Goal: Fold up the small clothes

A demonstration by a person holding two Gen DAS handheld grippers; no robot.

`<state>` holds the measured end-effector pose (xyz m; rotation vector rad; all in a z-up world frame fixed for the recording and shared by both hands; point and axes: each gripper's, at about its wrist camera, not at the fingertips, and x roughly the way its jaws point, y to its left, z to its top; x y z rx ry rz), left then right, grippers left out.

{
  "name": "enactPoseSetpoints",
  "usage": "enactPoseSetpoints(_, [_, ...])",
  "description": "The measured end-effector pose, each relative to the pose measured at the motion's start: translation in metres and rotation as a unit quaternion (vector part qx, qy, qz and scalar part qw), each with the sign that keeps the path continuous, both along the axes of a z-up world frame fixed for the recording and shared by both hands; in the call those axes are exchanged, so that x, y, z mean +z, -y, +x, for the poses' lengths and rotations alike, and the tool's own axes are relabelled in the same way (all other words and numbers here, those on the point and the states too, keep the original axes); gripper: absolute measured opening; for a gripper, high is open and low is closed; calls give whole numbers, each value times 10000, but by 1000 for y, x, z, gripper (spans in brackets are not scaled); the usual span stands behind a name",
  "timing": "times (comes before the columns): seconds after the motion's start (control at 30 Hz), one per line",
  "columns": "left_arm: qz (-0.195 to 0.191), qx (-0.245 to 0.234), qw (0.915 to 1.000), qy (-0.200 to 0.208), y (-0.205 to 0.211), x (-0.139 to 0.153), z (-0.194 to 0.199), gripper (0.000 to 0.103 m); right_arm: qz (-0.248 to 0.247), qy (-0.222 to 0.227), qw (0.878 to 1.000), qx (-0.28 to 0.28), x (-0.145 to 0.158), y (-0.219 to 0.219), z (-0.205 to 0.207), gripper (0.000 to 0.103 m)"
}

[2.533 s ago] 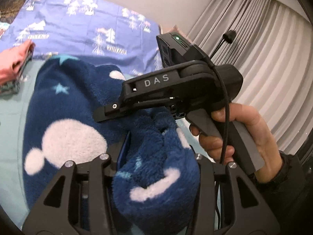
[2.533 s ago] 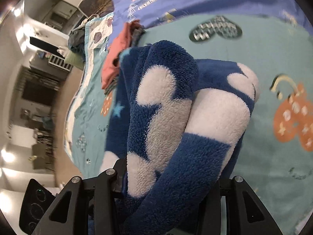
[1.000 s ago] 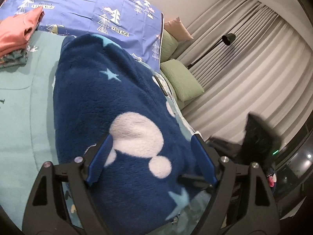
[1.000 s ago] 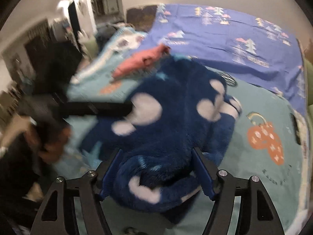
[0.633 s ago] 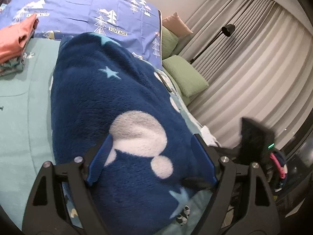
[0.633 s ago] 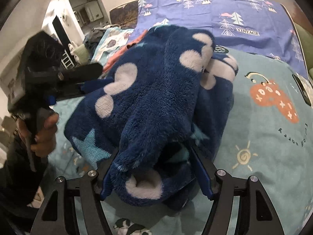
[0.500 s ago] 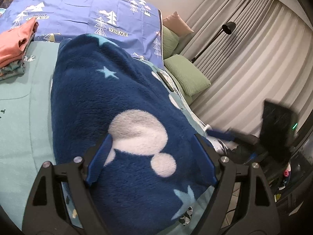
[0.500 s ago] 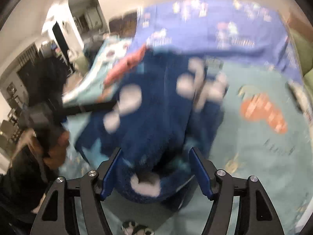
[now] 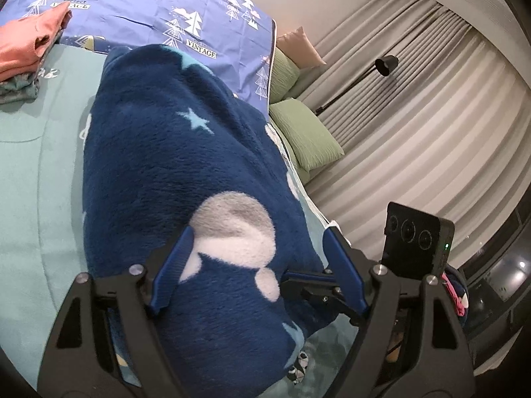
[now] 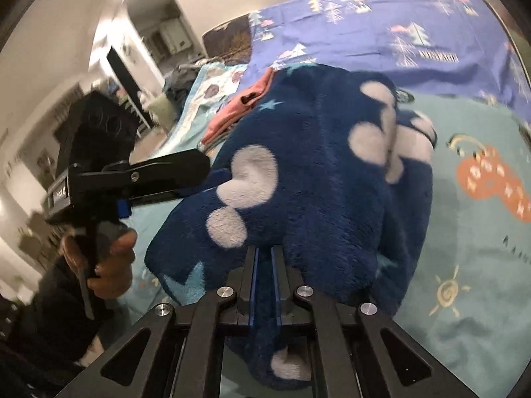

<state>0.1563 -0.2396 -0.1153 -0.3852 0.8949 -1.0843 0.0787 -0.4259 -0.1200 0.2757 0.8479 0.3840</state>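
Fleece garment (image 10: 318,179) is lying bunched near the bed (image 10: 464,265) edge; we are pinching its hem with the right gripper (image 10: 264,258), leaving the left gripper (image 9: 255,265) spread wide, steadying it.

Between the black tongs with blue pads lies a dark blue fleece garment (image 9: 159,165) with white blobs and pale blue stars. Beyond them, a teal sheet (image 9: 39,172), a violet cover (image 9: 139,6) with white trees, and coral folded clothes (image 9: 30,43).
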Motion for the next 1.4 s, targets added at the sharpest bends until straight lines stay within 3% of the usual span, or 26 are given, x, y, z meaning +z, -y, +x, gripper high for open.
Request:
enactPoseSetpoints(0.13, [26, -175, 9998, 0, -2, 18, -2, 81, 18, 71, 9998, -185, 10, 5, -10, 7])
enactPoseSetpoints(0.23, [156, -118, 9998, 27, -10, 31, 1, 81, -267, 659, 9955, -620, 30, -1, -47, 9])
enactPoseSetpoints(0.3, [186, -22, 9998, 51, -20, 36, 5, 81, -373, 1018, 9895, -954, 37, -6, -74, 18])
enactPoseSetpoints(0.33, [185, -17, 9998, 77, -24, 38, 6, 81, -491, 1265, 9839, -1167, 37, -14, -95, 31])
enactPoseSetpoints(0.37, [211, 3, 9997, 112, -28, 39, 8, 81, -504, 1394, 9815, -1211, 34, -20, -106, 58])
enactPoseSetpoints(0.43, [370, 0, 9992, 154, -33, 39, 12, 81, -131, 1546, 9820, -1075, 23, -33, -126, 94])
enactPoseSetpoints(0.5, [456, 39, 9988, 172, -40, 37, 16, 81, 235, 1543, 9844, -818, 8, -50, -137, 95])
enactPoseSetpoints(0.63, [669, 174, 9974, 202, -49, 26, 20, 81, -373, 1184, 9906, -571, -20, -96, -123, 95])
enactPoseSetpoints(0.73, [727, 264, 9968, 178, -53, 10, 24, 81, -512, 1179, 9908, -420, -30, -122, -107, 95])
enactPoseSetpoints(0.8, [558, 295, 9980, -37, -56, -6, 31, 81, -523, 1360, 9885, -415, -30, -129, -95, 94])
enactPoseSetpoints(0.87, [209, 164, 9987, -426, -58, -23, 40, 81, -459, 1243, 9899, -513, -31, -128, -78, 94])
enactPoseSetpoints(1.0, [-141, 103, 9953, -956, -59, -45, 58, 81, -446, 1410, 9861, -759, -20, -126, -61, 94])
enactPoseSetpoints(1.1, [-423, -19, 9927, -1126, -57, -53, 63, 81, -845, 1319, 9823, -1024, -26, -130, -41, 94])
enactPoseSetpoints(1.2, [-505, -181, 9926, -1091, -53, -56, 64, 81, -594, 1050, 9877, -999, -36, -132, -24, 95])
enactPoseSetpoints(1.3, [-622, -335, 9906, -1174, -55, -56, 68, 81, -640, 1040, 9877, -981, -37, -135, -20, 95])
enactPoseSetpoints(1.4, [-670, -551, 9891, -1186, -60, -50, 71, 81, -195, 1108, 9927, -438, -39, -133, -24, 95])
